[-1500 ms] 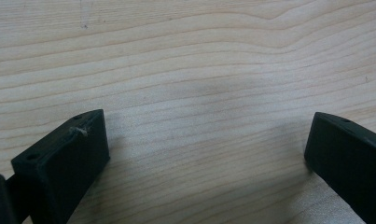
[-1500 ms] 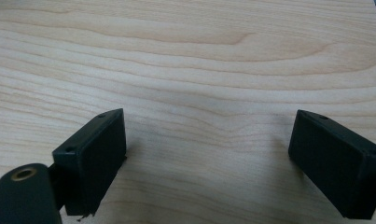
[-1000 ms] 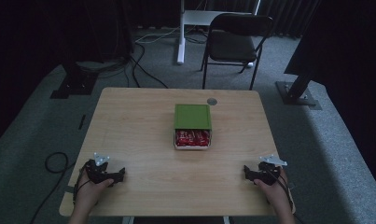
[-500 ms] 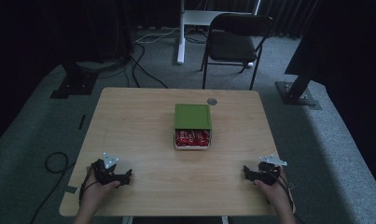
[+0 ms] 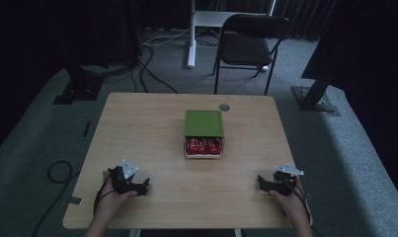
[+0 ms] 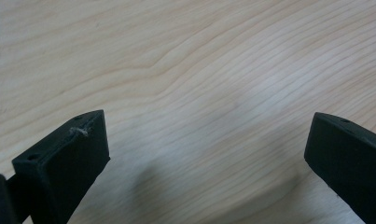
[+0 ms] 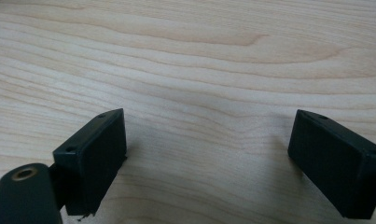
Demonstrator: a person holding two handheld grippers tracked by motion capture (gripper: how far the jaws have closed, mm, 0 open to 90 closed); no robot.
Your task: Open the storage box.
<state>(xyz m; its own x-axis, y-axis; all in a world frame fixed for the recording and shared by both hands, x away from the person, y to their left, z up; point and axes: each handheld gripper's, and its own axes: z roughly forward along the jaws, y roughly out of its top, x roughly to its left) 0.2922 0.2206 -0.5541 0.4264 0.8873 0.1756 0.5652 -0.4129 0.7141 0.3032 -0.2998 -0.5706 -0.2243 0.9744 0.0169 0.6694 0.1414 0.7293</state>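
Wooden table (image 5: 152, 128), box (image 5: 204, 133) beyond both hand-held grippers

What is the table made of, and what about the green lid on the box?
Table: looks like pale wood or wood-look laminate, smooth, with wavy grain lines. Green lid: matte and flat, maybe plastic or card; too far off to tell.

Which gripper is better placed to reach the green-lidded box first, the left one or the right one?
Probably the left gripper: it seems slightly nearer the green-lidded box than the right gripper. Both are open and empty.
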